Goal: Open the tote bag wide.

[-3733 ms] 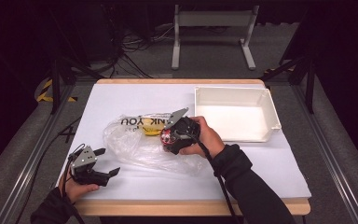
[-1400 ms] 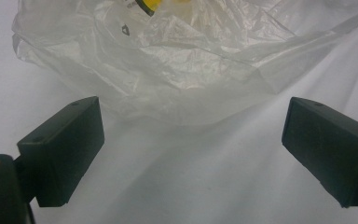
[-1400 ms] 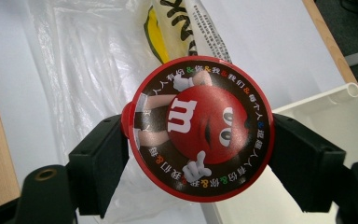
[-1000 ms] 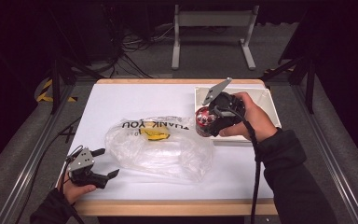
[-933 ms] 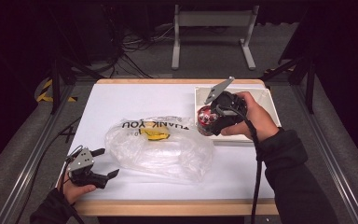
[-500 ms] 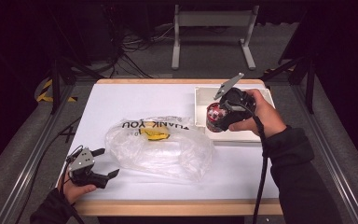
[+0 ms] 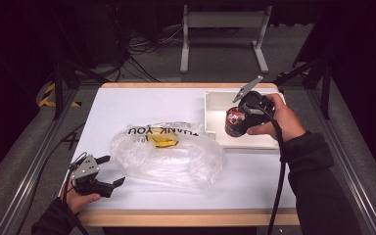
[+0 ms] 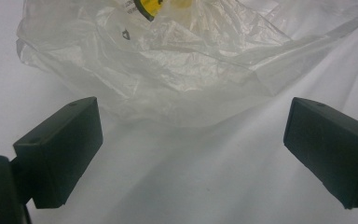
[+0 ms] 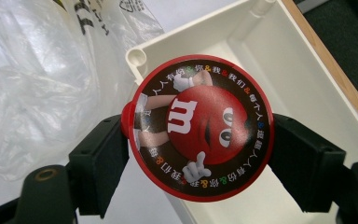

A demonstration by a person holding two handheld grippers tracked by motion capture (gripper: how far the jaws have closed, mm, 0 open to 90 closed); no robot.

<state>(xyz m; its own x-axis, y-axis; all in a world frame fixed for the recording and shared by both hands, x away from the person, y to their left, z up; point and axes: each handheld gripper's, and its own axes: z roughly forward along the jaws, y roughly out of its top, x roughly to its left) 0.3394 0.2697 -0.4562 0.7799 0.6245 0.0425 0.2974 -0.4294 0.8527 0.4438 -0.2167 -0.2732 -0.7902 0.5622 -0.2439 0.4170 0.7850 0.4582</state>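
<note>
Black jaws of the left gripper (image 7: 108, 176) are standing wide and empty at the near table (image 7: 254, 181) edge, just short of the crumpled plastic bag (image 7: 169, 154), likely waiting to steady it. Farther off, the right gripper (image 9: 200, 161) is clamping the red candy container (image 9: 200, 128) by its 2 sides, lid-first, over the white tray (image 7: 215, 105), seemingly to set it inside.

Tray (image 7: 210, 105) wall blocks; bag (image 7: 169, 156) mid-table.
</note>
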